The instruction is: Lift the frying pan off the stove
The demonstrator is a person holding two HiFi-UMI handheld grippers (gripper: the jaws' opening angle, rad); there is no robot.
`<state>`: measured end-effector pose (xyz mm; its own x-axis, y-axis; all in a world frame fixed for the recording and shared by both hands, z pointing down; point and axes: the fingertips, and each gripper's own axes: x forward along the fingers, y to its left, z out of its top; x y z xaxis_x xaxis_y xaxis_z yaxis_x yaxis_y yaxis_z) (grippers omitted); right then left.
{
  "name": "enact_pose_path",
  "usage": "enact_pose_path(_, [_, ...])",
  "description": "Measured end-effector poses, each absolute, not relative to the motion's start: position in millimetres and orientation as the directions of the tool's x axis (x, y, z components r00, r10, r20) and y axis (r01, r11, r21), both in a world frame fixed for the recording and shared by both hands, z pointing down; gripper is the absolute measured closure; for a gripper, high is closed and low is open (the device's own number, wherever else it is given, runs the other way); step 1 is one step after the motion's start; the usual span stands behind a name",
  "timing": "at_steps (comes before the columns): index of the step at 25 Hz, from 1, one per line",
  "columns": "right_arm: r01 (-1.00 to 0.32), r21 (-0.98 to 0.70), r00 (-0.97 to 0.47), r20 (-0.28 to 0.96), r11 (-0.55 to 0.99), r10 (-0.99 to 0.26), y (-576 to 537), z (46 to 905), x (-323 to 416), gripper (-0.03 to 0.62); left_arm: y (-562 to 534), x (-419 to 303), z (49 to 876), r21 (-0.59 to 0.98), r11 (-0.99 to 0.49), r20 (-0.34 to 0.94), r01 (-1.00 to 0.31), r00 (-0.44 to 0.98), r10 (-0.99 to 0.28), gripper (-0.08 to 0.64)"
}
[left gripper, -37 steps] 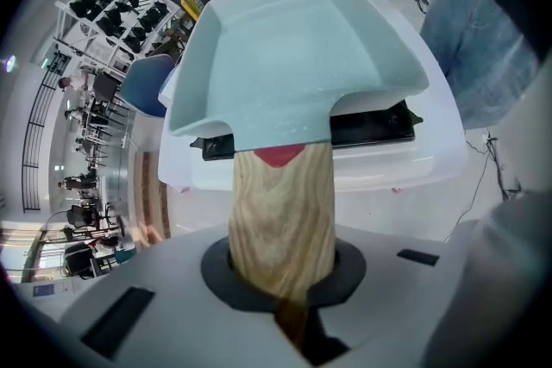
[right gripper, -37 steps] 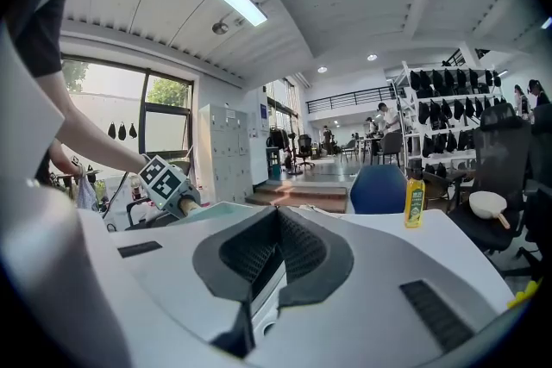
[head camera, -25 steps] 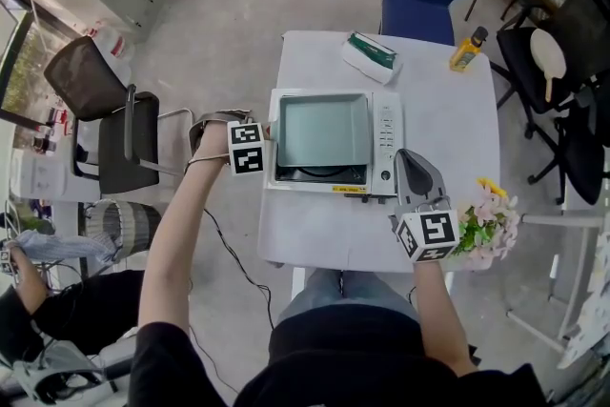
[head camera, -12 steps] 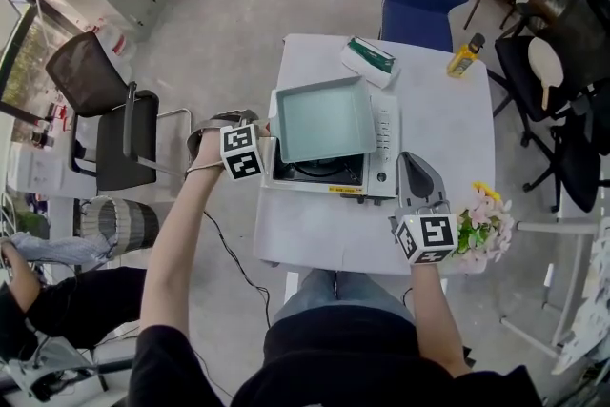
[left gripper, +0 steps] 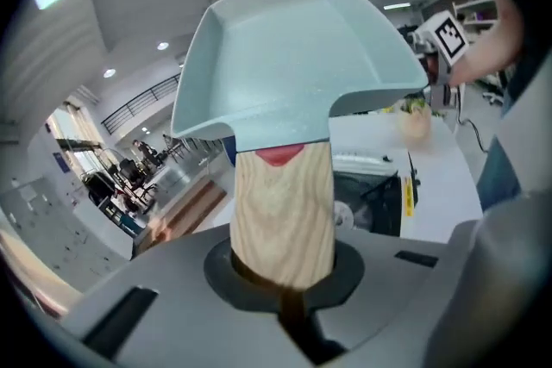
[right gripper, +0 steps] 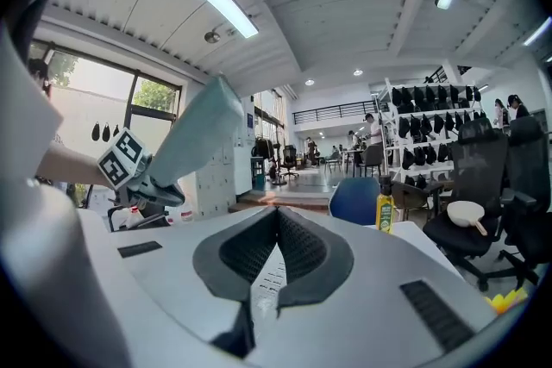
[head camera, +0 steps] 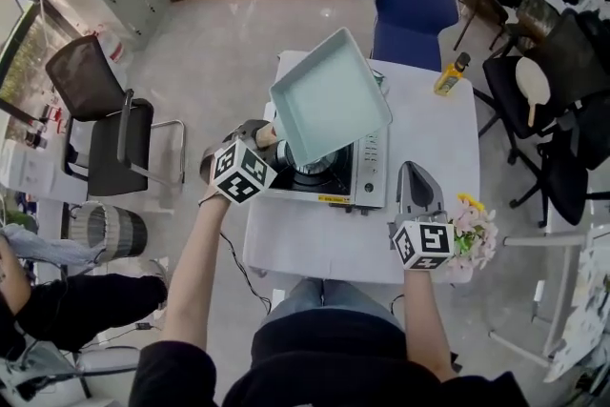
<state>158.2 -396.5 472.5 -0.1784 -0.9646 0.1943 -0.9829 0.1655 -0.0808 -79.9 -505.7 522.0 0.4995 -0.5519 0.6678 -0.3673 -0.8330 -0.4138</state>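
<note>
My left gripper (head camera: 264,140) pinches the frying pan (head camera: 329,95) by its wooden handle (left gripper: 283,211) – raised and tilted, the pan hides part of the stove (head camera: 370,169). A second ago it sat flat there. My right gripper (head camera: 416,174) is pressed together, empty, over the table (head camera: 315,248).

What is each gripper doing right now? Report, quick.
Left gripper: closed on the wooden handle of the frying pan, which is raised above the stove.
Right gripper: closed, holding nothing.

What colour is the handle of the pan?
Pale tan wood. The handle shows best in the left gripper view.
</note>
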Motion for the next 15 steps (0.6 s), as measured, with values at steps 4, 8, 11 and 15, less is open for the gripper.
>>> enact_pose_path(4, [-0.986,-0.074,-0.162,0.170,0.151,-0.972,-392.1,463.7,163.3,0.591,-494.1,-52.7,485.7,-0.350,-0.795,0.525,-0.496,0.599,-0.605,0.540])
enact_pose_path(8, [-0.988,-0.069,-0.148,0.143,0.139,-0.979,-387.3,453.1,167.3,0.590,-482.1,-34.7,449.2,-0.314,-0.741,0.370,-0.594,0.642,-0.671,0.540])
enact_pose_path(11, [-0.990,-0.061,-0.137,0.122,0.130,-0.983,-382.1,446.4,171.0,0.590,-470.6,-22.9,427.8,-0.262,-0.711,0.262,-0.653,0.661,-0.704,0.540])
enact_pose_path(15, [-0.992,-0.046,-0.120,0.097,0.116,-0.988,-373.0,438.2,177.2,0.591,-454.8,-16.0,410.0,-0.206,-0.659,0.153,-0.723,0.641,-0.752,0.540])
